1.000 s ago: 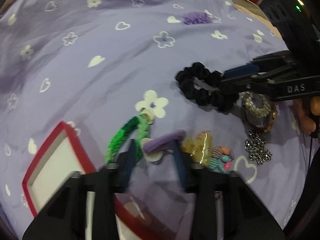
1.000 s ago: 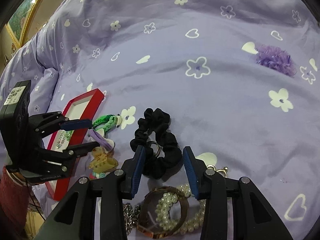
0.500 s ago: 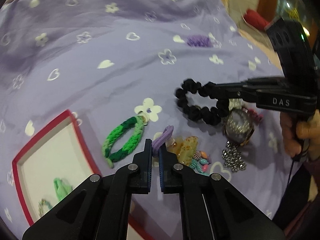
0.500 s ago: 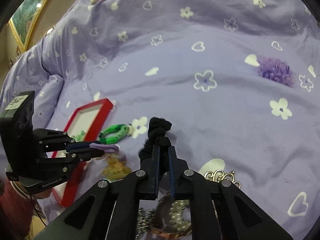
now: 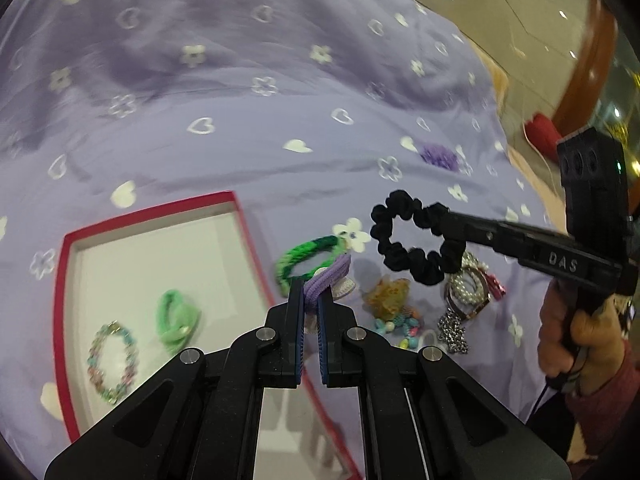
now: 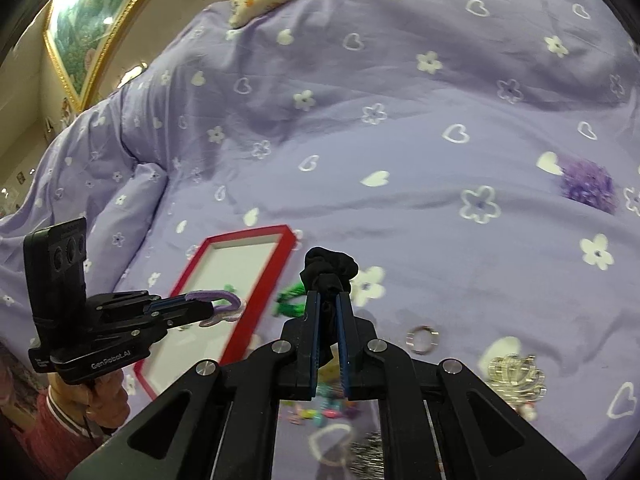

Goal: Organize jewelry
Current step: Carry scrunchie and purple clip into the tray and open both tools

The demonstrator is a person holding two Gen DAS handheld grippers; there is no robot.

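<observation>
We have the left gripper (image 5: 311,300) clamped on the purple hair tie (image 5: 329,277) and the right gripper (image 6: 327,308) clamped on the black scrunchie (image 5: 416,240), both lifted clear of the pile so they can go into the red tray (image 5: 60,280) beside it.

Pretty even indoor light here, kinda soft and a bit dim, so the purple bedspread (image 5: 248,128) reads flat with only gentle shadows in its folds. We get strong fisheye bending in both views, with black corners around the lens circle. In the right wrist view there's a hot glare patch on the gold-framed picture (image 6: 92,28) at top left. Small ceiling lights reflect off the shiny floor (image 5: 532,12) in the left wrist view. Motion blur smears the beads and chain at the bottom of the right wrist view, and the red tray (image 6: 264,276) edge looks soft too.
</observation>
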